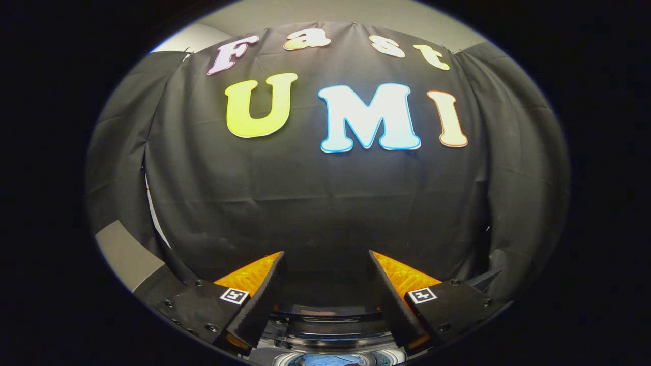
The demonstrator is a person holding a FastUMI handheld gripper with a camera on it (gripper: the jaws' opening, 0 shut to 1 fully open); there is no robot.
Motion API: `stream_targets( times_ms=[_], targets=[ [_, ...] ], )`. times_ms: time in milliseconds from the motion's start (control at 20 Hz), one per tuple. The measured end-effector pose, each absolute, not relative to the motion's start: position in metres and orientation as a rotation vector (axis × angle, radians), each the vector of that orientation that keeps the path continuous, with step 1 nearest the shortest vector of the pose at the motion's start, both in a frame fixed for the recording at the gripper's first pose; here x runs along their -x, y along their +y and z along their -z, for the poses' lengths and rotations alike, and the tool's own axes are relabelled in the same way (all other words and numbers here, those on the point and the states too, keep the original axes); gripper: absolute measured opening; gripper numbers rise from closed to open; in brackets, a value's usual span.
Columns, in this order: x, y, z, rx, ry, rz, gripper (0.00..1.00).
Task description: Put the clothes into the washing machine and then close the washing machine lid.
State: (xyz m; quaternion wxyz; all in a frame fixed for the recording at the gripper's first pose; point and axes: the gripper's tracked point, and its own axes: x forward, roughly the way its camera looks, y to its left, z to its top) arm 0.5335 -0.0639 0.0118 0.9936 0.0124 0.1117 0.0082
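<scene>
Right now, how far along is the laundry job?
Partly done, it seems: something blue, maybe clothing, lies in the washing machine opening below the fingers. The hand-held gripper is open, holding nothing, facing the black cloth wall. The lid's state is unclear here, so closing it is probably left.

Hand-held gripper (325,259) fingers apart, gap clear; washing machine (330,325) below, seemingly open.

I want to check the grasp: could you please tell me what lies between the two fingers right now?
Nothing is held. In the gripper view the gripper is open; through the gap show the black cloth wall and, lower, the washing machine.
</scene>
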Motion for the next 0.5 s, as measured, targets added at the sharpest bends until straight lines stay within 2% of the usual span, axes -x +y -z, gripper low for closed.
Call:
stream_targets(
  times_ms=[500],
  targets=[
    [-0.512, -0.064, -0.018, -0.027, 0.095, -0.013, 0.99]
  ],
)
